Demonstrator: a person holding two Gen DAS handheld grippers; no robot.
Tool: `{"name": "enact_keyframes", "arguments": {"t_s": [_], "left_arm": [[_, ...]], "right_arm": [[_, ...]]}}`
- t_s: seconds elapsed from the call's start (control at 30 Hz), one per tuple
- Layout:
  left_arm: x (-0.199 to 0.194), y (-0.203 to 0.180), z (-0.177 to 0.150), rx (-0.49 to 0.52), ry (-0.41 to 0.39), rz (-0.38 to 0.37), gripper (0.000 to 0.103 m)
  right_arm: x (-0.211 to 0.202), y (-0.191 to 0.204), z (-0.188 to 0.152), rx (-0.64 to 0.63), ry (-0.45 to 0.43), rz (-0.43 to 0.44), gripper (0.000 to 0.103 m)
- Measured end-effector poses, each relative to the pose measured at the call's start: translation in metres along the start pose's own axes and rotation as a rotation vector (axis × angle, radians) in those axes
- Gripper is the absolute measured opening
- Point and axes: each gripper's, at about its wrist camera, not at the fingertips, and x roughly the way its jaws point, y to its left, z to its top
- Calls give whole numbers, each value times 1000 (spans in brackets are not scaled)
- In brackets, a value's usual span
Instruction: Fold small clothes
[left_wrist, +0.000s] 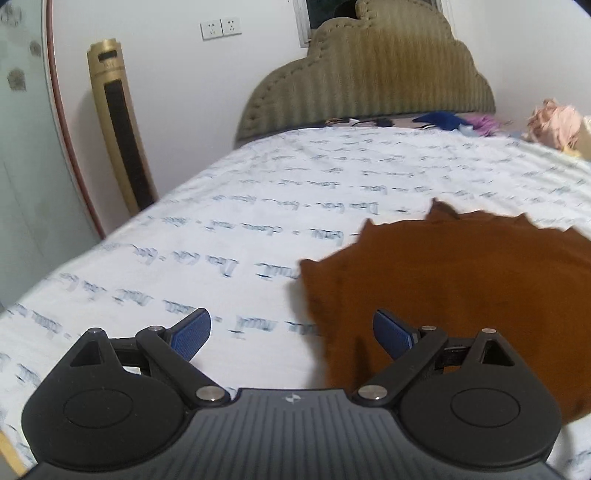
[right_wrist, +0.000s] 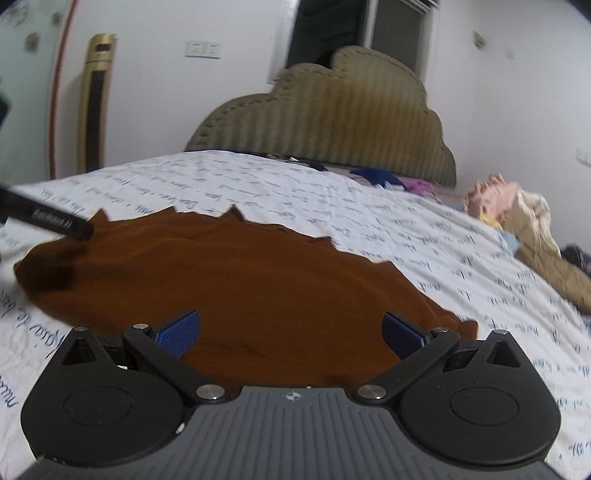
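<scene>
A rust-brown small garment with a jagged far hem lies flat on the white bed sheet. In the left wrist view the same brown garment fills the right half. My left gripper is open above the garment's left edge, with its right finger over the cloth and its left finger over the sheet. My right gripper is open above the garment's near edge, nothing between its blue pads. A black part of the left tool shows at the garment's far left corner.
An olive padded headboard closes the far end of the bed. Blue and purple clothes lie below it, and a pink and beige pile sits at the right. A gold tower fan stands by the wall at the left.
</scene>
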Motion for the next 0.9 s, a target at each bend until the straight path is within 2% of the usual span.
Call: {"name": "enact_keyframes", "arguments": {"t_s": [0.17, 0.33, 0.57, 0.73, 0.9], "left_arm": [[3, 2, -1, 2, 27, -53, 96], [14, 2, 2, -25, 85, -66, 96], [20, 3, 4, -30, 118, -65, 96], [27, 8, 4, -45, 156, -76, 96], [35, 22, 12, -76, 208, -152, 96]], "right_arm": [[-1, 18, 2, -32, 3, 35, 103], [-6, 37, 5, -59, 19, 76, 103], [-14, 70, 4, -213, -24, 80, 103], [-17, 81, 5, -228, -26, 92, 103], [-16, 100, 0, -307, -20, 95, 102]]}}
